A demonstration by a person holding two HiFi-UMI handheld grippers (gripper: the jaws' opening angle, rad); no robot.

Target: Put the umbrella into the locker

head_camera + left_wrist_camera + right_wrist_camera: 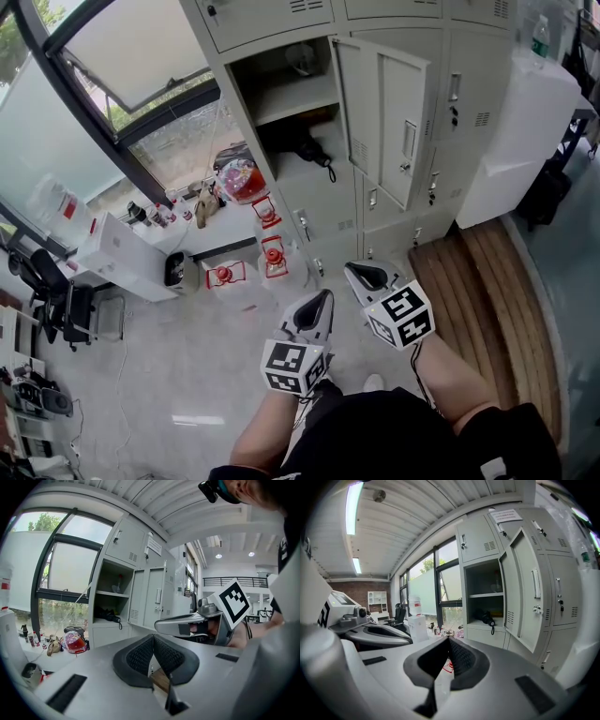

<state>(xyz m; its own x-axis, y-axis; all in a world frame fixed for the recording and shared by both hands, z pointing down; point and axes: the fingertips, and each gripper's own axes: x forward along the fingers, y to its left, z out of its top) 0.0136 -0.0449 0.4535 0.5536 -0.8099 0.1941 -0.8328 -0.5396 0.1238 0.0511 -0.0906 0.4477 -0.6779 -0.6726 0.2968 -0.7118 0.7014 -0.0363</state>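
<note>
Pale floor (187, 366) ran from the window (141, 56) at left to a bank of grey lockers. One locker (246, 86) stood open. The folded black umbrella (309, 150) lay on its lower shelf, with the door (394, 122) swung out rightward. Nearer the person, the left gripper (323, 296) and right gripper (360, 273) hung side by side, well short of the locker. Each had its jaws pressed together on nothing.

Left gripper (323, 298), right gripper (356, 270): grey shells, black-white marker cubes (292, 364); black clothing (375, 436).

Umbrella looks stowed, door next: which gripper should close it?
Right, probably. The right gripper sits on the side of the open door; the left gripper is further from it. Both are shut and empty.
</note>
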